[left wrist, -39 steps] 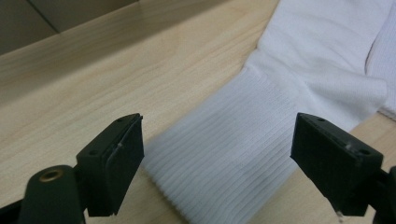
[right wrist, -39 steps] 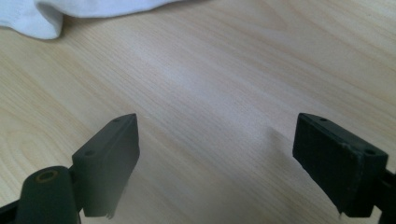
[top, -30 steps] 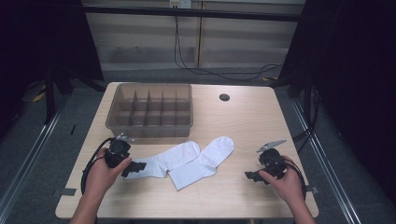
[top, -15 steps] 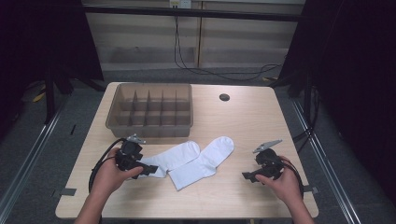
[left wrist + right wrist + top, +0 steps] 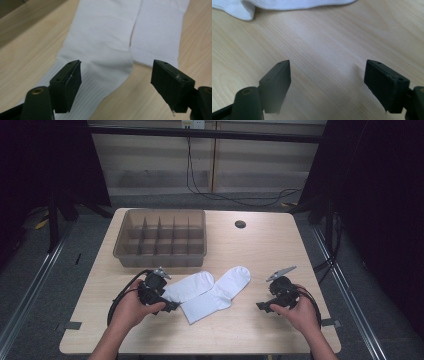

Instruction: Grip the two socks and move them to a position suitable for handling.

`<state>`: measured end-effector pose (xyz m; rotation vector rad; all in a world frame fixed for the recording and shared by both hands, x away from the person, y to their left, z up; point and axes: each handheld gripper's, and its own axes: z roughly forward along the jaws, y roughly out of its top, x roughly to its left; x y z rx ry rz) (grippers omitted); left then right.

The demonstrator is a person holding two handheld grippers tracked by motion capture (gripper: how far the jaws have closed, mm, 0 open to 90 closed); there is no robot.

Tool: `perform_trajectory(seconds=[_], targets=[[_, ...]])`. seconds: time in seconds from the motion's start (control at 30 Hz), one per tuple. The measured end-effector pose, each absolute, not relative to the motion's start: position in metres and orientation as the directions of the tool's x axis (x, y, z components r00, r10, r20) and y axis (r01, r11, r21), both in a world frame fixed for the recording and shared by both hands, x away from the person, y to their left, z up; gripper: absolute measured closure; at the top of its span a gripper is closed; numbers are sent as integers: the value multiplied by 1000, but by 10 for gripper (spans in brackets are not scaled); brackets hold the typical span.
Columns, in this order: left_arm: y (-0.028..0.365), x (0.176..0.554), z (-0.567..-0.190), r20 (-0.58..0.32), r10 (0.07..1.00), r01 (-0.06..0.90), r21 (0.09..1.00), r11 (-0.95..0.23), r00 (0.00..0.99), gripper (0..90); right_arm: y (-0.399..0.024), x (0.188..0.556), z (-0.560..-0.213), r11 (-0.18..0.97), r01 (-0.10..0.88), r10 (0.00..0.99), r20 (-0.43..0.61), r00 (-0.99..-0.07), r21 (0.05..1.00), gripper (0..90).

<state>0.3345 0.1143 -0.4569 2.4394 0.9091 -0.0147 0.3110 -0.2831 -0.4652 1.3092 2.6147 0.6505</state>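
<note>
The table [image 5: 260, 255] carries a brown divided bin [image 5: 161, 237] near its far left corner. Two white socks [image 5: 210, 290] lie overlapped near the middle of the near edge, toes toward the far right. The left gripper [image 5: 169, 306] sits at the socks' cuff end; its jaws have just been closing, stand apart, and straddle the cuff [image 5: 85, 92] without pressing it. The right gripper [image 5: 260, 306], near the right edge, has also been closing; its jaws are released over bare wood.
</note>
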Motion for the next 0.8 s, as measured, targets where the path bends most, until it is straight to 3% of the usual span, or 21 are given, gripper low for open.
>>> perform_trajectory(seconds=[0.33,0.8], targets=[[89,330,-452,-182,560,572,470,-672,808,342,-270,338,-450,523,720,784,74,-616,456,324],[63,326,-457,-184,515,537,451,-713,837,438,-254,381,-455,503,722,799,62,-598,474,436]])
